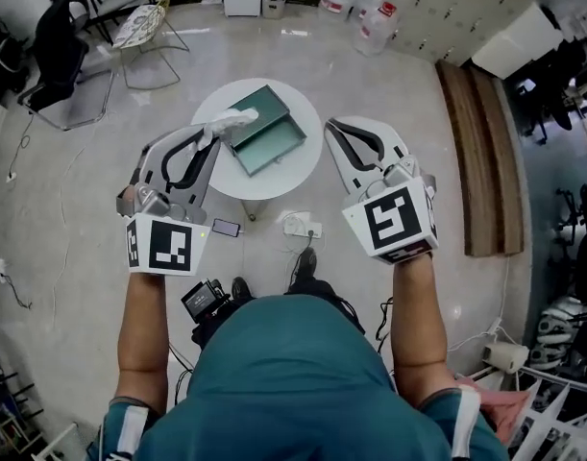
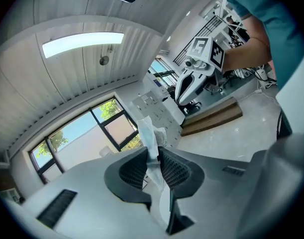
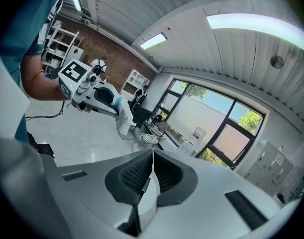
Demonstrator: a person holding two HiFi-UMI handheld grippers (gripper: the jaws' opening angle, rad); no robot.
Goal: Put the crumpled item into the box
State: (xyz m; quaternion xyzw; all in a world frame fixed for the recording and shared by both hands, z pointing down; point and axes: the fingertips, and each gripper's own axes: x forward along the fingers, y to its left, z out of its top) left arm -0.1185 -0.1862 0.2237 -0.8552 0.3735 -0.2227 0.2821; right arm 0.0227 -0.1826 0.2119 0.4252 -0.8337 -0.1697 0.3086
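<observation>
Head view has the crumpled white paper (image 1: 233,117) pinched at the tip of the left gripper (image 1: 213,131), over the left corner of the open green box (image 1: 274,140); whether it touches the rim cannot be told. Left gripper view shows both ribbed pads closed on the paper (image 2: 149,133), with a twisted end sticking up past the left gripper (image 2: 152,156) and the rest trailing down between the jaws. The box sits tilted on a small round white table (image 1: 264,185) and has nothing in it. The right gripper (image 1: 333,125) is held over the right edge of the table, just beside the box. In the right gripper view its jaws (image 3: 152,158) are pressed together with nothing between them, and the paper (image 3: 123,116) hangs from the other gripper across the way. A phone (image 1: 226,228) and a power strip (image 1: 299,225) lie on the floor near the table, and a wooden bench (image 1: 480,161) stands well apart to the right.
</observation>
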